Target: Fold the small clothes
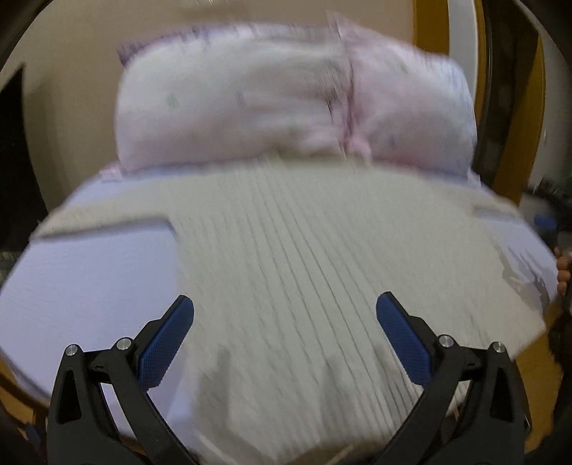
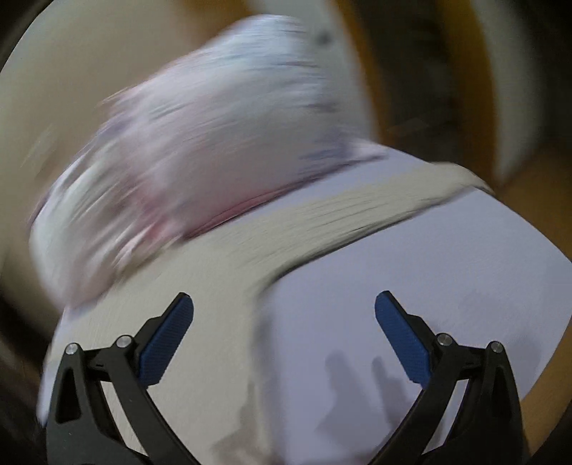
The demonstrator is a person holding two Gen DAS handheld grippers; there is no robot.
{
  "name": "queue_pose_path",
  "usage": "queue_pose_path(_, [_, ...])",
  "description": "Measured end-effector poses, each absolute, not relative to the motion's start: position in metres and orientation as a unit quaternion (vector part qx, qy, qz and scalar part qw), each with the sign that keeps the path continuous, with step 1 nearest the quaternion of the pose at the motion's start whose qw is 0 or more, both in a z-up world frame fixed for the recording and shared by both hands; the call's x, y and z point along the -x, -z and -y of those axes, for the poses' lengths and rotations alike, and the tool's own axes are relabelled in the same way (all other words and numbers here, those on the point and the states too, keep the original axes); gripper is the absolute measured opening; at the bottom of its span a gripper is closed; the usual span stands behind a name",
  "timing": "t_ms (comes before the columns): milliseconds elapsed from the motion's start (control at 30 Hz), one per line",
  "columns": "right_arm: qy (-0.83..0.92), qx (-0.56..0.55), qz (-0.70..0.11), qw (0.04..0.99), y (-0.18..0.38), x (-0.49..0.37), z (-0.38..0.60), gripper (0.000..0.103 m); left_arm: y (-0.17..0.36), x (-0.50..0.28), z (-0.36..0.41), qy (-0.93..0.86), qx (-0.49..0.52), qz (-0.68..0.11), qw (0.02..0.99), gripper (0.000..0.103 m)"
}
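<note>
A pale grey ribbed garment (image 1: 286,257) lies spread flat on a lavender bed sheet (image 1: 89,286), sleeves out to both sides. My left gripper (image 1: 285,307) is open and empty, hovering above the garment's near hem. In the right wrist view the same garment (image 2: 221,257) lies to the left, with one sleeve running to the upper right. My right gripper (image 2: 284,307) is open and empty above the garment's right edge and the sheet (image 2: 447,286). Both views are blurred by motion.
A pink-and-white printed pillow (image 1: 286,96) lies at the head of the bed, also in the right wrist view (image 2: 200,143). A beige wall and wooden door frame (image 1: 429,25) stand behind. A hand (image 1: 563,268) shows at the right edge.
</note>
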State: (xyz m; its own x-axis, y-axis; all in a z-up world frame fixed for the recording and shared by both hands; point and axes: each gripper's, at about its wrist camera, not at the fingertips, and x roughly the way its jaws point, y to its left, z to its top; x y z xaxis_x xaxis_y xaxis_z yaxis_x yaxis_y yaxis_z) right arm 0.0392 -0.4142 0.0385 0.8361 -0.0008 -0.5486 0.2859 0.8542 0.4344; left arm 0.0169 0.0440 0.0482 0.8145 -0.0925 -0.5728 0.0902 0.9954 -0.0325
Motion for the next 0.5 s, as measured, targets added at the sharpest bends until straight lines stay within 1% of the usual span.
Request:
queue_pose_path(33, [0.101, -0.284, -0.282, 0.911, -0.037, -0.057, 0.445, 0.085, -0.057, -0.021, -0.054, 0.044, 0.009, -0.274, 0.961, 0.102])
queue_pose_path(67, [0.122, -0.302, -0.289, 0.9, -0.033, -0.07, 0.466, 0.078, -0.064, -0.027, -0.066, 0.039, 0.017, -0.254, 0.966, 0.102])
queue_pose_path(100, [0.142, -0.322, -0.295, 0.888, -0.029, -0.083, 0.488, 0.075, -0.068, -0.03, -0.072, 0.036, 0.023, -0.246, 0.968, 0.102])
queue_pose_path(167, [0.178, -0.382, -0.312, 0.851, -0.013, -0.107, 0.536, 0.063, -0.076, -0.046, -0.095, 0.03, 0.046, -0.239, 0.969, 0.102])
queue_pose_path(200, [0.188, -0.412, -0.318, 0.833, -0.004, -0.115, 0.555, 0.061, -0.078, -0.058, -0.11, 0.021, 0.062, -0.238, 0.969, 0.102])
queue_pose_path(267, [0.202, -0.463, -0.329, 0.798, 0.014, -0.132, 0.583, 0.051, -0.077, -0.071, -0.127, 0.003, 0.082, -0.241, 0.967, 0.102])
queue_pose_path(300, [0.202, -0.474, -0.321, 0.794, 0.019, -0.136, 0.59, 0.051, -0.076, -0.078, -0.137, -0.004, 0.095, -0.244, 0.965, 0.102])
queue_pose_path(333, [0.21, -0.476, -0.312, 0.795, 0.019, -0.14, 0.595, 0.046, -0.074, -0.087, -0.152, -0.012, 0.116, -0.244, 0.963, 0.102])
queue_pose_path(367, [0.219, -0.479, -0.307, 0.793, 0.02, -0.147, 0.602, 0.038, -0.073, -0.088, -0.164, -0.016, 0.134, -0.242, 0.961, 0.102])
queue_pose_path(400, [0.222, -0.485, -0.3, 0.791, 0.023, -0.149, 0.605, 0.032, -0.071, -0.091, -0.175, -0.021, 0.153, -0.24, 0.959, 0.102])
queue_pose_path(433, [0.222, -0.49, -0.294, 0.79, 0.027, -0.148, 0.607, 0.016, -0.069, -0.096, -0.189, -0.032, 0.175, -0.24, 0.954, 0.102])
queue_pose_path(467, [0.223, -0.496, -0.288, 0.788, 0.034, -0.15, 0.613, 0.008, -0.066, -0.095, -0.202, -0.045, 0.193, -0.241, 0.95, 0.102])
queue_pose_path(500, [0.217, -0.499, -0.281, 0.791, 0.035, -0.154, 0.617, 0.008, -0.064, -0.102, -0.217, -0.064, 0.211, -0.243, 0.945, 0.102])
